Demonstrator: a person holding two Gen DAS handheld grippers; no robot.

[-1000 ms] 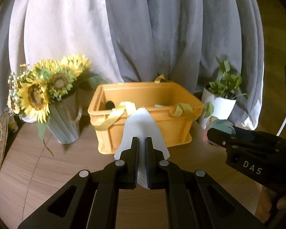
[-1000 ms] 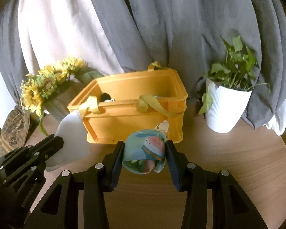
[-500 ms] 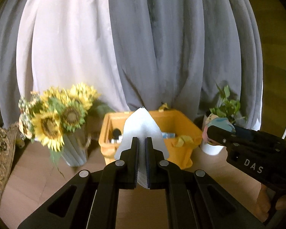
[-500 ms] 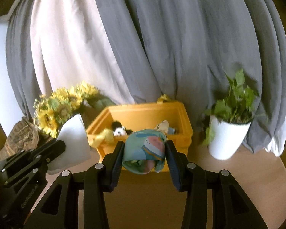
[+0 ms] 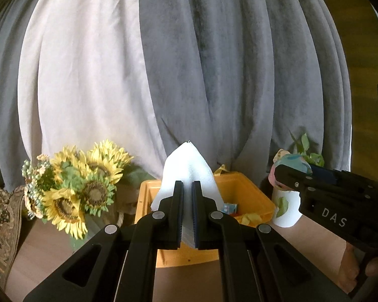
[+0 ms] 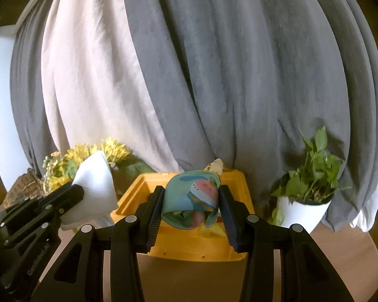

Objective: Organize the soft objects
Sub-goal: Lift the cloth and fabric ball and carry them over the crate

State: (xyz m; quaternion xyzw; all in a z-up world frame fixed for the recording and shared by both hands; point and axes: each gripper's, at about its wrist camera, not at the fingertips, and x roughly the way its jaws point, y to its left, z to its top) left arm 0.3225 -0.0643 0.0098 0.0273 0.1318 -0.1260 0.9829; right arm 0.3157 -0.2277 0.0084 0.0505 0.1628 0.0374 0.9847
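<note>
My left gripper [image 5: 187, 191] is shut on a folded white cloth [image 5: 187, 166] and holds it up in front of the yellow crate [image 5: 252, 193]. It also shows in the right wrist view [image 6: 70, 193] with the white cloth [image 6: 95, 188]. My right gripper [image 6: 190, 196] is shut on a rolled teal patterned cloth [image 6: 191, 198] above the near side of the yellow crate [image 6: 136, 193]. In the left wrist view the right gripper [image 5: 279, 176] is at the right with the teal cloth [image 5: 289, 162]. The crate holds several small items, mostly hidden.
A sunflower bouquet [image 5: 73, 188] in a grey vase stands left of the crate. A white pot with a green plant [image 6: 305, 201] stands right of it. Grey and white curtains [image 5: 189, 63] hang behind. All stand on a wooden table [image 6: 327, 264].
Both grippers have risen with their cloths and moved closer to the crate. The crate now sits low in both views, partly behind the held cloths.
</note>
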